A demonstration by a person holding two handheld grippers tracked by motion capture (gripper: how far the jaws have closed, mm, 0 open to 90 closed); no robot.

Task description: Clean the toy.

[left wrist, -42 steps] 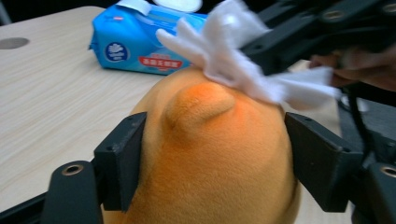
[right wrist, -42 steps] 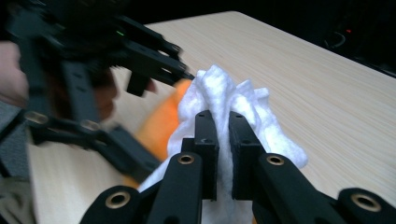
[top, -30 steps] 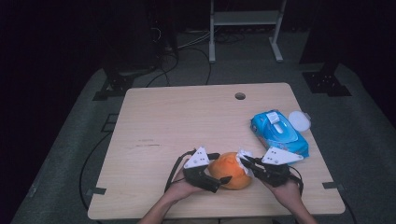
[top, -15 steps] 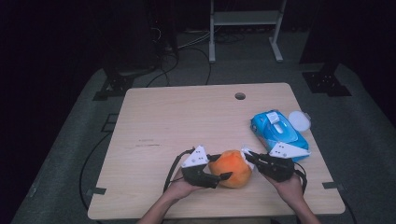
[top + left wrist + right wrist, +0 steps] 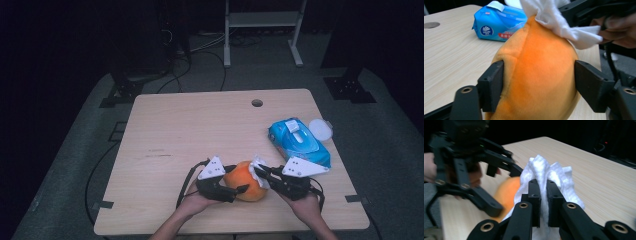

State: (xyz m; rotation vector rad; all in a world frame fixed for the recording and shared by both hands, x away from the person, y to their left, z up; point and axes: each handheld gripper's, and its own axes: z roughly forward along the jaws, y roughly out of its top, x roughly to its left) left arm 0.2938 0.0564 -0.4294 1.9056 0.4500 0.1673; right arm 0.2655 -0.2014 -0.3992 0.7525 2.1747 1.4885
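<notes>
**A:** Run me the table, left to right.

**B:** Item one: table (image 5: 190,130), pale wood, with a round hole (image 5: 257,103) near the far edge. The left half is bare board.

**A:** Next?

**B:** Item two: left gripper (image 5: 239,189), at the near edge, held in the person's left hand (image 5: 192,204), with a grey plate on top and a cable looping off to its left. In the left gripper view its jaws stand on either side of item three, pads pressed into the plush. They have just been opening a little, yet the thing sits gripped between them.

**A:** And item three?

**B:** Orange toy (image 5: 244,181), soft and rounded, resting on the table at the near edge, between the two grippers. A seam runs down its face in the left gripper view (image 5: 536,67).

**A:** Then?

**B:** Item four: wipe (image 5: 259,166), white and crumpled, lying against the toy's upper right side. In the right gripper view it bunches up above and around the jaw tips (image 5: 541,171).

**A:** Held by?

**B:** Item five: right gripper (image 5: 261,172), in the right hand (image 5: 306,205). Jaws clamped near together, a fold of the wipe pinched between them.

**A:** Anything further right?

**B:** Item six: blue pack (image 5: 299,142) of wipes, lying flat, flap on top, beyond the right gripper. Item seven: white lid (image 5: 320,129), round, just beside the pack's far right corner.
</notes>
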